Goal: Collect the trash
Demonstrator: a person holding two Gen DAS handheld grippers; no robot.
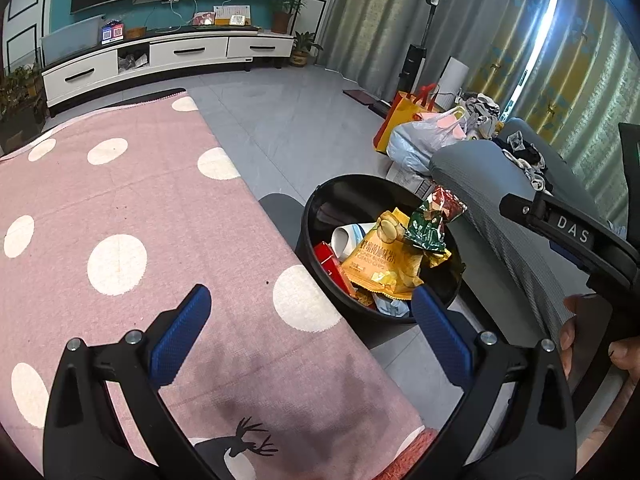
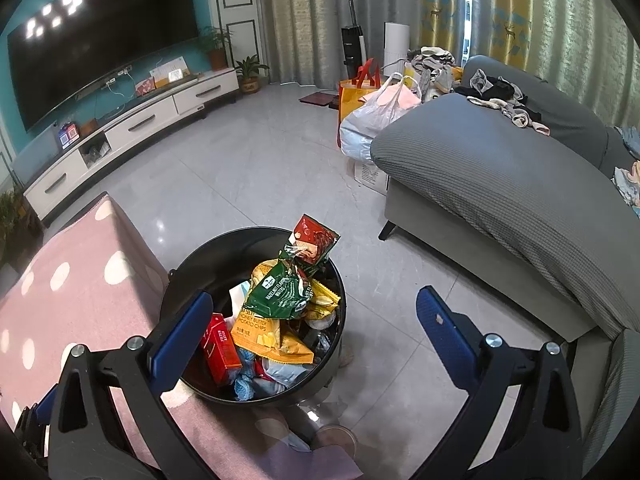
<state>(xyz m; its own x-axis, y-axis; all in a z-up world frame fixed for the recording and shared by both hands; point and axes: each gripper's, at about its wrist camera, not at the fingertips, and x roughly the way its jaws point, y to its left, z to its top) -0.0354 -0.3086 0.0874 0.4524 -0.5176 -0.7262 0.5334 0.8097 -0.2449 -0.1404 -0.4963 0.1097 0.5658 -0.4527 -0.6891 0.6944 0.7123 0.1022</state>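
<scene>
I have both claws spread wide and holding nothing. My left gripper (image 1: 310, 336) hangs over the right edge of the pink dotted tablecloth (image 1: 120, 208), and as far as its camera shows, the cloth is bare: no wrapper, no cup, nothing left to pick up on the part I can see. My right gripper (image 2: 314, 320) sits above the black bin (image 2: 192, 264), which stands on the floor just beside the table's right edge, between the table and the grey sofa (image 2: 500, 184).

The trash is in the bin, piled to the rim: a green wafer packet (image 2: 280, 290) lies on top, a yellow chips bag (image 2: 272, 336) under it, a red box (image 2: 220, 346) against the near wall, and a red-and-green wrapper (image 2: 314, 240) sticks up over the far rim. A white cup (image 1: 346, 240) shows in the left view, tucked beside the chips bag.

I judge the collecting nearly or wholly done. What remains, if anything, lies on the table's far left or near edge, which neither camera shows fully. The wrapper on the far rim looks loose and might slide out.
</scene>
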